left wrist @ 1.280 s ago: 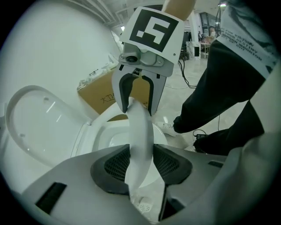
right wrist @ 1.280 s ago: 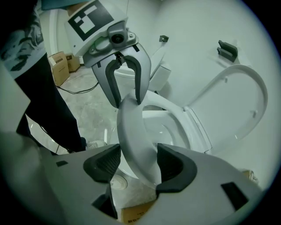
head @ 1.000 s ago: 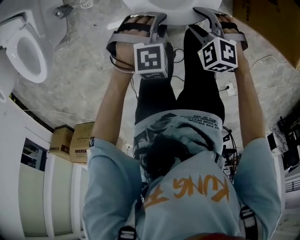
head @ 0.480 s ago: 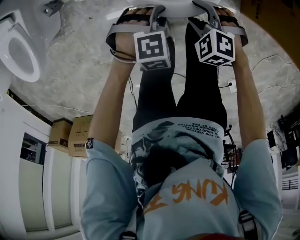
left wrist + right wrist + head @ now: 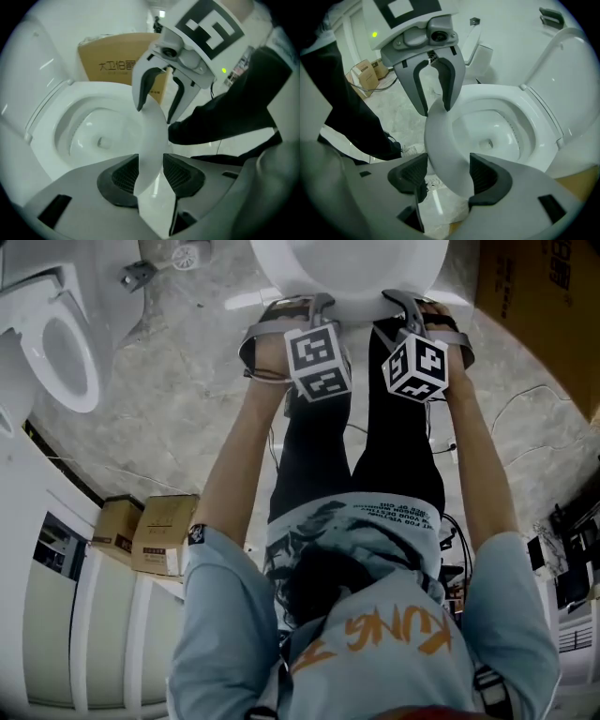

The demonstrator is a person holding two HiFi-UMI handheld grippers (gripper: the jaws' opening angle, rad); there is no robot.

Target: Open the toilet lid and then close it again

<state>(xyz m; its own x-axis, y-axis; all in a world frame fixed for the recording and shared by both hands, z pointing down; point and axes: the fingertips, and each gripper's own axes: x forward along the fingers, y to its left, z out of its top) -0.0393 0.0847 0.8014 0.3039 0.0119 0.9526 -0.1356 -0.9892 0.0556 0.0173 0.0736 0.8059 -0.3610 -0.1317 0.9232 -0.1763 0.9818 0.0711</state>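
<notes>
Toilet lid [image 5: 572, 61] is seen raised, tipped back at the far end of the bowl [image 5: 490, 126], which is laid open with its drain in plain sight. At the near end, the front rim [image 5: 440, 138] is taken between both tools. The left gripper [image 5: 151, 173] is held roughly half closed, its ribbed pads pressed on either side of the rim, which is seen there edge-on as a narrow white band. The right gripper [image 5: 449, 178] is set much wider, its pads clamped across a broader stretch of that same rim, just to the right of the other tool. Whether the gripped edge is a seat ring or the bowl's own lip cannot be told.

From the head view both grippers are seen side by side, pointed steeply down at the toilet. Black trousers [image 5: 361, 437] are seen just on the near side of the rim. A brown cardboard box [image 5: 115, 63] is stood to the right of the toilet. A second toilet [image 5: 56, 348] is seen well off to the left on the marbled floor [image 5: 178, 409], and two cartons [image 5: 150, 531] are stacked against the left wall.
</notes>
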